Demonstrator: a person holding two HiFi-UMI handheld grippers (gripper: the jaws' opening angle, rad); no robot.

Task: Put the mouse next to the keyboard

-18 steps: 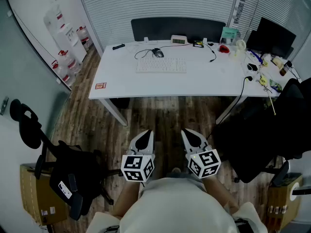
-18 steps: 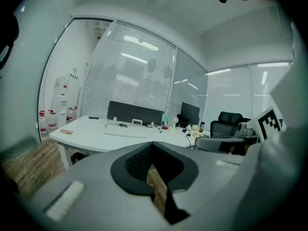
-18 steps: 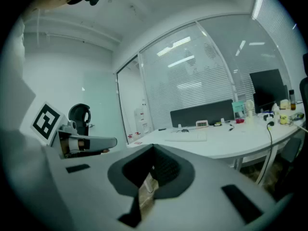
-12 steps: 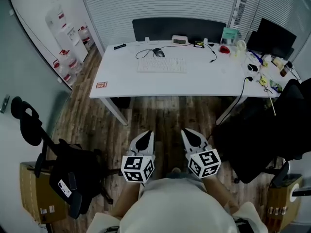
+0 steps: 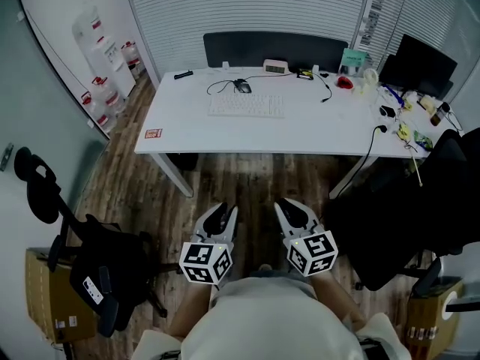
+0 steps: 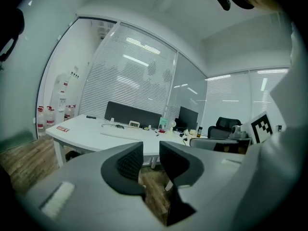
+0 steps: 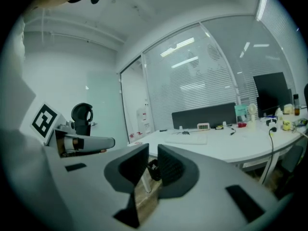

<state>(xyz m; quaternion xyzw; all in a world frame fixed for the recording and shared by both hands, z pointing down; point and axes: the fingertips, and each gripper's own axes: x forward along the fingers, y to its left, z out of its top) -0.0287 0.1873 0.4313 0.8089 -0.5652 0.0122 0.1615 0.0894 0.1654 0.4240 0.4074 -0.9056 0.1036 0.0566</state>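
Head view: my left tongs [image 5: 223, 214] and right tongs [image 5: 289, 208], both empty, jaws apart (the right narrowly), hang at 6 o'clock; the mouse [image 5: 243, 86] lies on the desk [image 5: 300, 130] just beside the keyboard [image 5: 246, 106], at its 12 o'clock.

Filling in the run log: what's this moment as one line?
stage: standing back from desk | mouse on far side of keyboard | left hand-held gripper: open, empty | right hand-held gripper: slightly open, empty
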